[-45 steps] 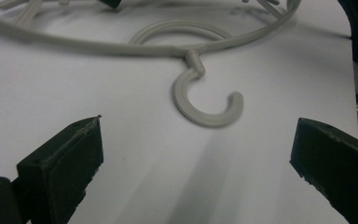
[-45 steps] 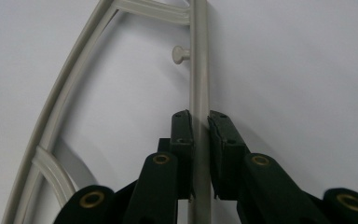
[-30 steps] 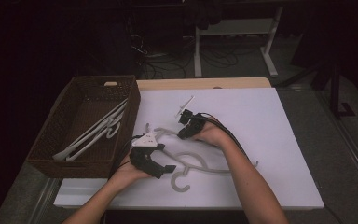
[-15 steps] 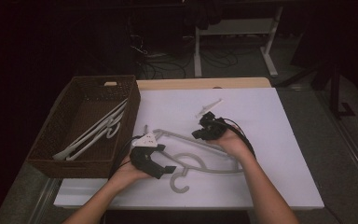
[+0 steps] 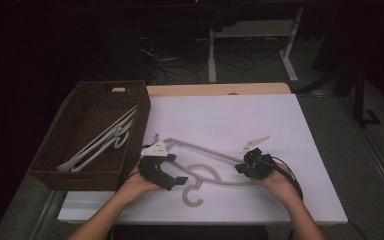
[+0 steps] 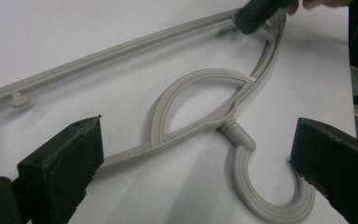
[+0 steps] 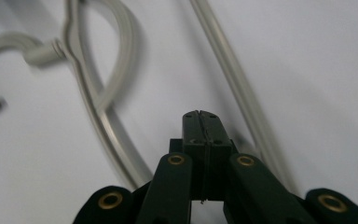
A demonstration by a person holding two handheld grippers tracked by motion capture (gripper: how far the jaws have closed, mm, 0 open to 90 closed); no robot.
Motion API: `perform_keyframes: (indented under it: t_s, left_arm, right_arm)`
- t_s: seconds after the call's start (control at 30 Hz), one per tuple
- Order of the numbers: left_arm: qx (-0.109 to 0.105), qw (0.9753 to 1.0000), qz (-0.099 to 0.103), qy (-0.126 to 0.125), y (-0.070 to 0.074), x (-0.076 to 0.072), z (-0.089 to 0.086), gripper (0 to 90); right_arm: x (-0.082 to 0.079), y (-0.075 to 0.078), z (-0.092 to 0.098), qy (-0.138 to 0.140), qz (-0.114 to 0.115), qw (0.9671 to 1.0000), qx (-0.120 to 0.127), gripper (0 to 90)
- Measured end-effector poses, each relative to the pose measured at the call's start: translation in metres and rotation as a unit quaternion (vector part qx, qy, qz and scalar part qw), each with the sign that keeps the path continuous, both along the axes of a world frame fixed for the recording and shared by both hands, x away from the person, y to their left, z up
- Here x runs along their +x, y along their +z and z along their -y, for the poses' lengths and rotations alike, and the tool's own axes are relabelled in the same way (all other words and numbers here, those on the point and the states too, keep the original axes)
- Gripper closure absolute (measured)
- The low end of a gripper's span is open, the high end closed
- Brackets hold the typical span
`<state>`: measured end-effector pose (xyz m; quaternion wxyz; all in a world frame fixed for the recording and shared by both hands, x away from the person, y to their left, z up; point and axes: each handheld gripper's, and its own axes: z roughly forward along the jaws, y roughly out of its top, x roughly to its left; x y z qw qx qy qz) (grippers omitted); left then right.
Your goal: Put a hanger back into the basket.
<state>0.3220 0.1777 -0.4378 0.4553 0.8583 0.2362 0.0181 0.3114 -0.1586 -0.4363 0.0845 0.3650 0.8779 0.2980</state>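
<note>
A grey plastic hanger lies flat on the white table, its hook pointing toward the person. My left gripper rests at the hanger's left end. It is open, its jaws set wide to either side of the hook and the loop, and the hanger's arm runs past the left jaw. My right gripper is at the hanger's right corner. Its jaws are shut with nothing between them, and they sit between the curved arm and the straight bar.
A brown wicker basket stands at the table's left edge and holds white hangers. White table surface stretches behind and to the right of the hanger. Dark floor with desk legs and cables lies beyond the far edge.
My right gripper has moved right and toward the person, from the table's middle down to the hanger's right corner. The left gripper and the hanger have stayed in place.
</note>
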Motion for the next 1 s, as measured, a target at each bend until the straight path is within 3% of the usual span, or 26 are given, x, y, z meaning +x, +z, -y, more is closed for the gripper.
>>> perform_keyframes:
  t_s: [0.1, 0.2, 0.4, 0.6, 0.8, 1.0]
  left_arm:
    - [0.002, 1.0, -0.002, -0.001, -0.001, 0.0, 0.001, 2.3]
    - [0.003, 1.0, -0.003, -0.004, -0.002, 0.0, 0.003, 2.4]
    - [0.005, 1.0, -0.005, -0.005, -0.003, 0.0, 0.003, 2.3]
    - [0.003, 1.0, -0.005, -0.004, -0.002, 0.0, 0.001, 2.3]
    - [0.004, 1.0, -0.005, -0.003, -0.002, 0.0, 0.002, 2.3]
    - [0.006, 1.0, -0.005, -0.002, -0.003, 0.0, 0.001, 2.3]
  right_arm:
    - [-0.002, -0.007, 0.005, -0.013, -0.01, 0.9996, -0.024, 89.2]
    - [0.002, -0.007, 0.009, -0.027, -0.008, 0.9991, -0.03, 89.3]
    - [0.012, -0.008, 0.016, -0.05, 0.014, 0.9971, -0.055, 89.3]
    - [0.037, -0.006, 0.035, -0.109, 0.043, 0.99, -0.079, 89.3]
    - [0.067, -0.007, 0.057, -0.151, 0.045, 0.9855, -0.063, 89.4]
    - [0.079, 0.002, 0.064, -0.163, 0.043, 0.9855, -0.017, 89.3]
